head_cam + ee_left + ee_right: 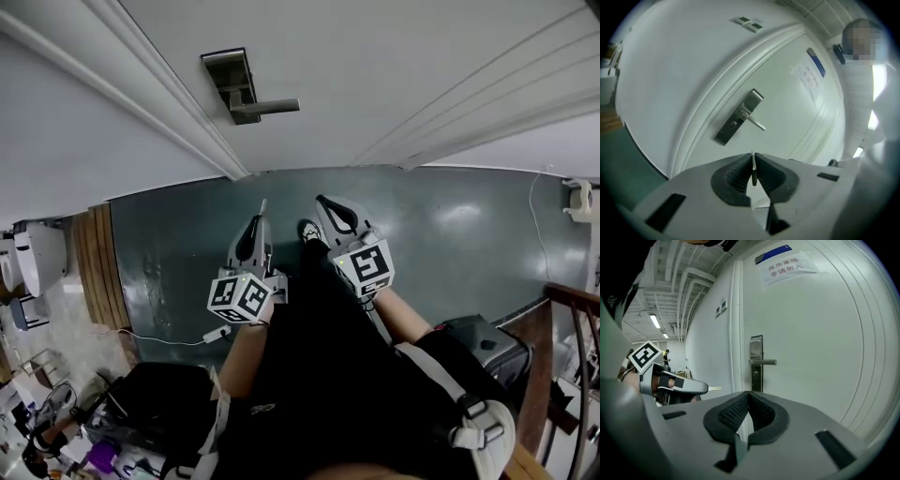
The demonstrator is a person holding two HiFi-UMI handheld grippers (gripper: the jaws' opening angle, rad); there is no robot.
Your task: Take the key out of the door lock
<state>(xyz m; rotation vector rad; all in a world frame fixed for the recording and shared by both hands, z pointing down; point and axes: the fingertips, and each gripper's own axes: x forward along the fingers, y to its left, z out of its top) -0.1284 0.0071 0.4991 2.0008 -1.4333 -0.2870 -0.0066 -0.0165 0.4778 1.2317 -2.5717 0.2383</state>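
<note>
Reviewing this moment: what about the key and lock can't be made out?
Key: seen edge-on in the left gripper view, clamped between the left gripper's pads, so its teeth are hidden.
Lock plate: tiny and steeply foreshortened in the head view; its detail is lost.
Door notice: print blurred in the left gripper view.

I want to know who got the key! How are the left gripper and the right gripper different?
The left gripper pinches the key; the right gripper pinches nothing. The left gripper is rolled sideways; the right gripper sits level. Both are closed and face the door.
</note>
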